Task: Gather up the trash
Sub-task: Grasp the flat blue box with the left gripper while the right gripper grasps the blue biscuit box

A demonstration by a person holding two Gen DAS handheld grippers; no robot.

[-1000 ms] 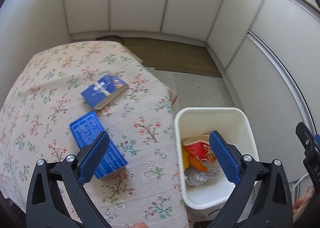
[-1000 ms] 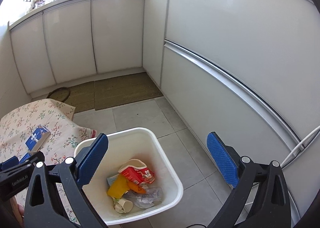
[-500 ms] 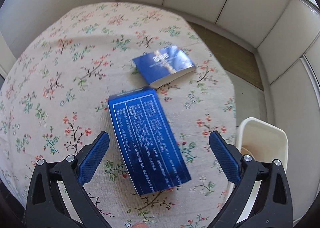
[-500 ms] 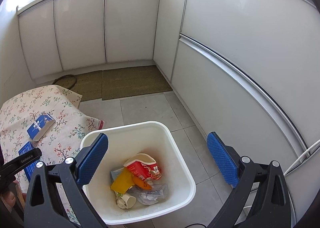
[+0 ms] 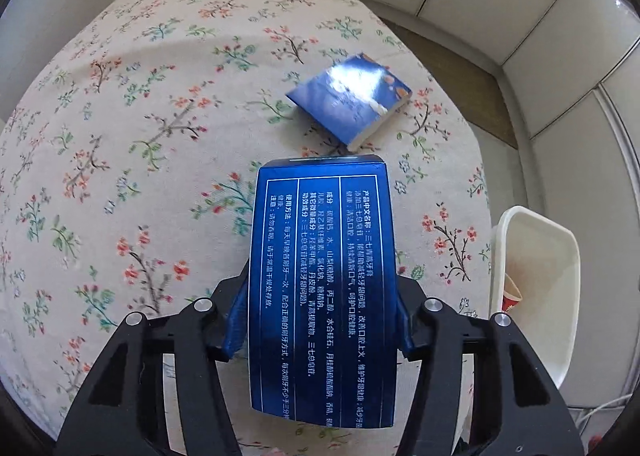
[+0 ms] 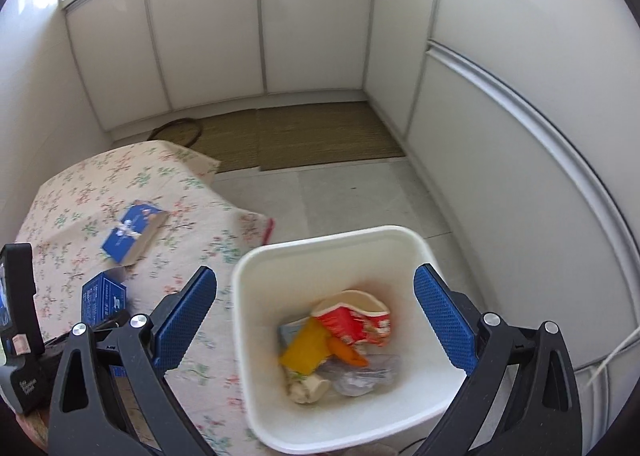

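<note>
- On the long blue box (image 5: pixel 322 288) I read white Chinese print in ruled columns: 产品中文名称, 成分, 使用方法, and 注意:请勿吞咽.
- The blue book (image 5: pixel 350 97), at one o'clock from that box, has a cover too glared for me to read.
- The red paper cup (image 6: pixel 354 320) in the white bin (image 6: pixel 320 244) carries white marks I cannot make out.

Long blue printed carton (image 5: pixel 322 288) lies flat at lower centre on the floral cloth, smaller blue box (image 5: pixel 352 97) just above it, white bin (image 5: pixel 560 256) at right edge.
</note>
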